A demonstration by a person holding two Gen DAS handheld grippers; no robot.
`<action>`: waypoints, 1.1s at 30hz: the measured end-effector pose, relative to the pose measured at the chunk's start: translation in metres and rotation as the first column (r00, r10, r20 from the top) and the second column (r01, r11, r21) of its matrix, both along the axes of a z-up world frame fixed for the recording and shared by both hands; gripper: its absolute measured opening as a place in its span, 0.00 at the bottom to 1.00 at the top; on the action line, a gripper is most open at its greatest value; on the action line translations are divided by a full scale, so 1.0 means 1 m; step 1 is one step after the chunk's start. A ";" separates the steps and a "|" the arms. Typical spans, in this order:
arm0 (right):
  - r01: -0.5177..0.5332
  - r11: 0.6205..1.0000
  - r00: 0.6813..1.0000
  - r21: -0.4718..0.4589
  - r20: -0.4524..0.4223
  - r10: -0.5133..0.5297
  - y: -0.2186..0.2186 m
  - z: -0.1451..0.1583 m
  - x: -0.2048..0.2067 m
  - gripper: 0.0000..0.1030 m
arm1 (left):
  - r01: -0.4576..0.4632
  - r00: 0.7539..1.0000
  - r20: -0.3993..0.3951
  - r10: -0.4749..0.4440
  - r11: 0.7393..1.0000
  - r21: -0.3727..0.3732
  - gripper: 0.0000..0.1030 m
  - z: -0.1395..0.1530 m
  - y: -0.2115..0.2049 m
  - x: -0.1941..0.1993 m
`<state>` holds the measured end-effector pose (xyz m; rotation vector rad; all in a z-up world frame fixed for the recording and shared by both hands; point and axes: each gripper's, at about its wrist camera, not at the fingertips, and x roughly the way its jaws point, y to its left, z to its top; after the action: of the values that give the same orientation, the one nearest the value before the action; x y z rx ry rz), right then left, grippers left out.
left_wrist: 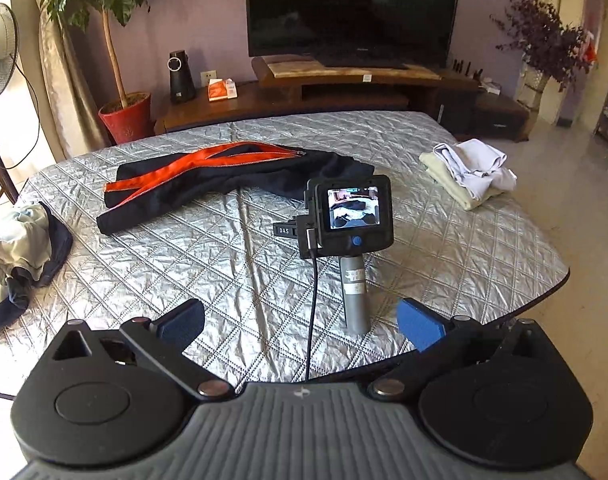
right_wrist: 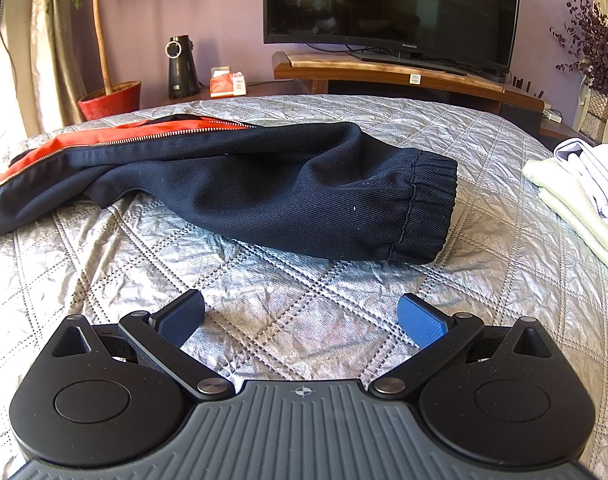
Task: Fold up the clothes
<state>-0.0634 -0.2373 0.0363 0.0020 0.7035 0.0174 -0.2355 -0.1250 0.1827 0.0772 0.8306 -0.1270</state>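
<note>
Left gripper [left_wrist: 301, 326]: jaws wide apart, nothing between, above near edge of quilted silver table cover [left_wrist: 183, 264]. Right gripper [right_wrist: 301, 320]: jaws wide apart, empty, low over cover just short of waistband. Navy trousers with orange zipped stripe [right_wrist: 263, 188] lie unfolded mid-table, elastic waistband toward right. Folded pale garments [left_wrist: 472, 172] stacked at right edge. Crumpled clothes [left_wrist: 19, 248] at left edge.

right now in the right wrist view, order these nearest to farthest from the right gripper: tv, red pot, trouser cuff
1. trouser cuff, just ahead of the right gripper, slightly right
2. red pot, far left, past the bed
3. tv, against the back wall, centre-right
</note>
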 end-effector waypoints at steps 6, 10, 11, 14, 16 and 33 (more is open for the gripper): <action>0.000 1.000 1.000 0.000 0.000 0.000 0.000 0.000 0.000 1.00 | 0.015 1.000 -0.014 -0.015 1.000 -0.005 0.99 0.001 -0.008 -0.009; 0.000 1.000 1.000 0.000 0.000 0.000 0.000 0.000 0.000 1.00 | 0.027 1.000 -0.009 -0.027 1.000 0.004 0.99 0.006 -0.011 -0.016; 0.000 1.000 1.000 0.000 0.000 0.000 0.000 0.000 0.000 1.00 | 0.028 1.000 -0.010 -0.028 1.000 0.006 0.99 0.006 -0.012 -0.017; 0.000 1.000 1.000 0.000 0.000 0.000 0.000 0.000 0.000 1.00 | 0.033 0.999 -0.017 -0.033 0.999 -0.002 0.99 0.007 -0.012 -0.020; 0.000 1.000 1.000 0.000 0.000 0.000 0.000 0.000 0.000 1.00 | 0.034 0.999 -0.018 -0.034 0.999 -0.001 0.99 0.007 -0.013 -0.020; 0.000 1.000 1.000 0.000 0.000 0.000 -0.001 0.000 0.000 1.00 | 0.043 0.999 -0.003 -0.043 0.999 0.009 0.99 0.019 -0.018 -0.031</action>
<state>-0.0636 -0.2383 0.0362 0.0020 0.7034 0.0172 -0.2666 -0.1427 0.2014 0.1030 0.8324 -0.1639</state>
